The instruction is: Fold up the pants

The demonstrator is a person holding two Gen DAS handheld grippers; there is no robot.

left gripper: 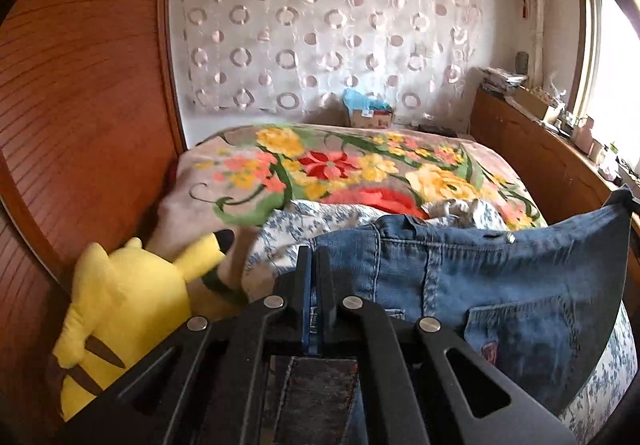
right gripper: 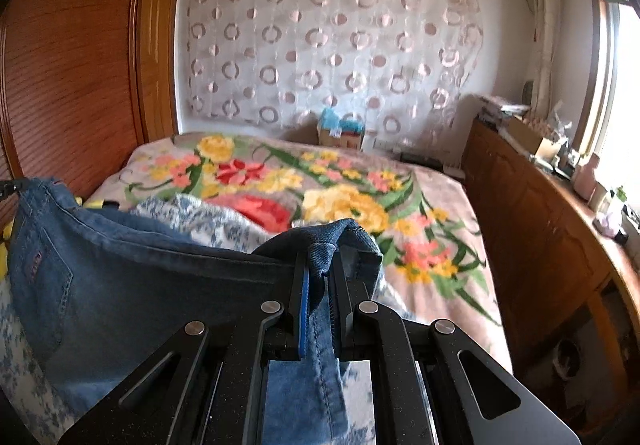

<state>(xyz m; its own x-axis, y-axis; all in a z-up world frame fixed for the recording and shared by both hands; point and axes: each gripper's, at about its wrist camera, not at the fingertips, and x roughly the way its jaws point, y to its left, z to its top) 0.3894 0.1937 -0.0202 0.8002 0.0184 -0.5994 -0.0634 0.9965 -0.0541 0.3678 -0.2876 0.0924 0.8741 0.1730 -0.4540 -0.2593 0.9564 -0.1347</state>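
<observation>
A pair of blue denim jeans [left gripper: 500,285] is held up above a bed [right gripper: 448,205], stretched between two black two-finger grippers. The left gripper [left gripper: 314,285] has its jaws pressed narrowly together on one end of the waistband, with a strip of denim pinched between the fingers. The right gripper [right gripper: 320,285] has its jaws clamped on the other end, where a belt loop and a fold of darker denim bunch up above the fingertips. A back pocket [left gripper: 532,329] with stitching shows on the cloth hanging between them.

The jeans hang over the near end of the bed, above a white sheet with small blue flowers [right gripper: 212,221]. Beyond it, a beige blanket with large yellow, red and pink flowers [left gripper: 360,165] covers the bed up to its far edge. A yellow plush toy [left gripper: 120,309] lies at the near left edge of the bed, against a wooden wardrobe [left gripper: 80,105]. A white curtain with pink rings [right gripper: 332,37] hangs behind the far edge. A cardboard box [left gripper: 370,117] sits just past that edge. A low wooden cabinet [right gripper: 540,225] runs along the right side, under a bright window [right gripper: 624,85].
</observation>
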